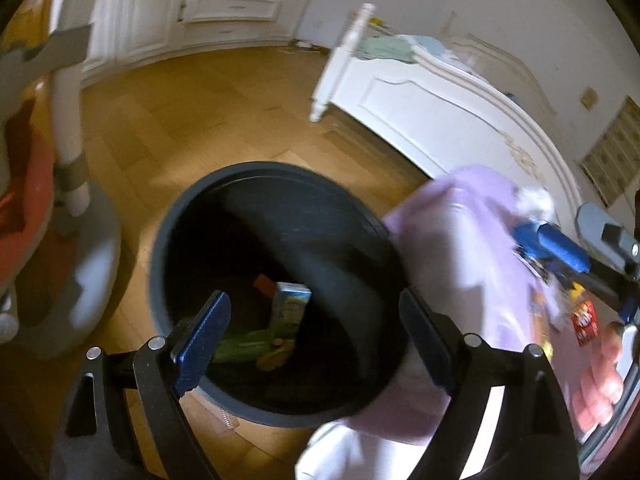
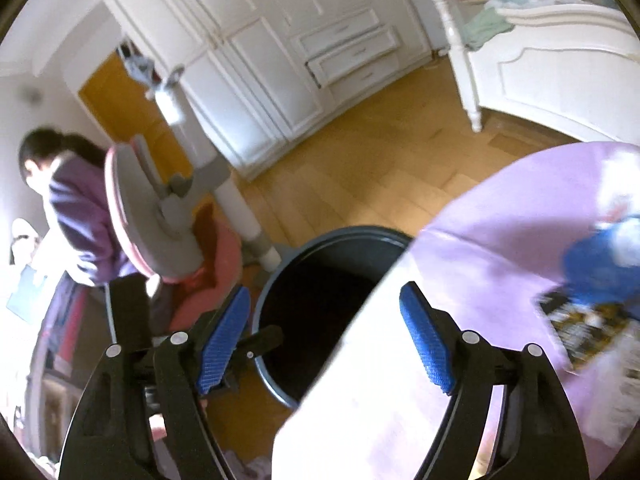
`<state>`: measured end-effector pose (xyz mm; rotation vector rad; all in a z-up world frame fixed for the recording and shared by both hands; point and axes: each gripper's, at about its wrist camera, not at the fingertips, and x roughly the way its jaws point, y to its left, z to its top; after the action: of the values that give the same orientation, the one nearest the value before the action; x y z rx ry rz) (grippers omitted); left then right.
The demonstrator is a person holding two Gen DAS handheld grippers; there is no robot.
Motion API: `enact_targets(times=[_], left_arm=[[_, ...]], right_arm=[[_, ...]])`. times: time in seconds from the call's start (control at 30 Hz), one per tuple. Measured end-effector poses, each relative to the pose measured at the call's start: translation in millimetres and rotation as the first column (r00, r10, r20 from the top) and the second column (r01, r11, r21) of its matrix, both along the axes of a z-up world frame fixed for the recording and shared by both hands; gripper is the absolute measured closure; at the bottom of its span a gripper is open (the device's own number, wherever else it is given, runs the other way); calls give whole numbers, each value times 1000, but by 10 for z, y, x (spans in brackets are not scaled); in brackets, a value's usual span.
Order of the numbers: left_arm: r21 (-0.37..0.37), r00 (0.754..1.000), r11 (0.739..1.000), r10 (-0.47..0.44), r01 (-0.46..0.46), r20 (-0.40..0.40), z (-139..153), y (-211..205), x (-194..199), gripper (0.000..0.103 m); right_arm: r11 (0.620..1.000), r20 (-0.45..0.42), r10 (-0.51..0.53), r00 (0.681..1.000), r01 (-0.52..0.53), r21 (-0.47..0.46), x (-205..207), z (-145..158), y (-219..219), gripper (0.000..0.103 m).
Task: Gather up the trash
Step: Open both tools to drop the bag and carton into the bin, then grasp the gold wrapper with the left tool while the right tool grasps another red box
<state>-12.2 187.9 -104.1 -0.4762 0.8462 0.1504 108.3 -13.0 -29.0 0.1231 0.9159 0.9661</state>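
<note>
Round dark grey plastic trash bin: stands upright on the honey-coloured wooden parquet floor, mouth open. Seen in the left wrist view, its bottom holds a small light blue drink carton, a red-brown scrap beside it, a green wrapper and a yellowish scrap. The same bin shows in the right wrist view, its interior in shadow.

Left gripper: black frame, blue ribbed fingers spread wide over the bin mouth, nothing between them.

Right gripper: blue fingers likewise wide apart. A pale lilac and white sheet of plastic lies across the gap between them; the pads do not press on it. In the left wrist view this right gripper appears at the right edge, above the same lilac plastic, with a hand gripping its handle. A small red and yellow printed wrapper sits against the plastic; whether it is loose or stuck cannot be told, as the area is blurred.

Surroundings: white panelled wardrobe with drawers; white bed frame with turned post, pale green cloth draped on it; grey and pink child's chair on a white pedestal, left of the bin; a person in a purple top behind the chair, bent over.
</note>
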Motion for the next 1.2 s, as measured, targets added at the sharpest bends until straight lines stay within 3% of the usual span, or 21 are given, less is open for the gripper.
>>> enact_targets(times=[0.23, 0.47, 0.53, 0.63, 0.8, 1.0, 1.07, 1.13, 1.2], left_arm=[[35, 975, 976, -216, 214, 52, 289, -787, 158, 17], [87, 911, 908, -413, 409, 21, 281, -1634, 337, 17], [126, 905, 899, -424, 420, 11, 268, -1794, 349, 17], [124, 891, 884, -453, 451, -20, 201, -1982, 441, 17], [202, 880, 858, -472, 472, -54, 172, -2189, 472, 19], [295, 882, 833, -461, 469, -100, 140, -2349, 533, 49], [320, 887, 829, -449, 460, -111, 146, -2367, 562, 56], [333, 896, 833, -429, 442, -115, 149, -2352, 598, 73], [314, 904, 849, -414, 425, -105, 163, -2282, 627, 82]], right_arm=[[987, 100, -157, 983, 155, 32, 39, 330, -1158, 23], [942, 216, -317, 923, 333, -42, 28, 411, -2303, 23], [917, 254, -362, 897, 392, -79, 39, 371, -2578, 23], [873, 299, -413, 860, 468, -139, 57, 258, -2933, 23], [821, 333, -430, 839, 517, -242, 64, -13, -3261, 23], [819, 273, -407, 872, 480, -314, 157, -326, -3296, 24], [834, 246, -398, 883, 461, -303, 187, -346, -3281, 39], [842, 237, -385, 892, 444, -306, 209, -347, -3252, 55], [849, 222, -374, 900, 429, -309, 198, -348, -3214, 70]])
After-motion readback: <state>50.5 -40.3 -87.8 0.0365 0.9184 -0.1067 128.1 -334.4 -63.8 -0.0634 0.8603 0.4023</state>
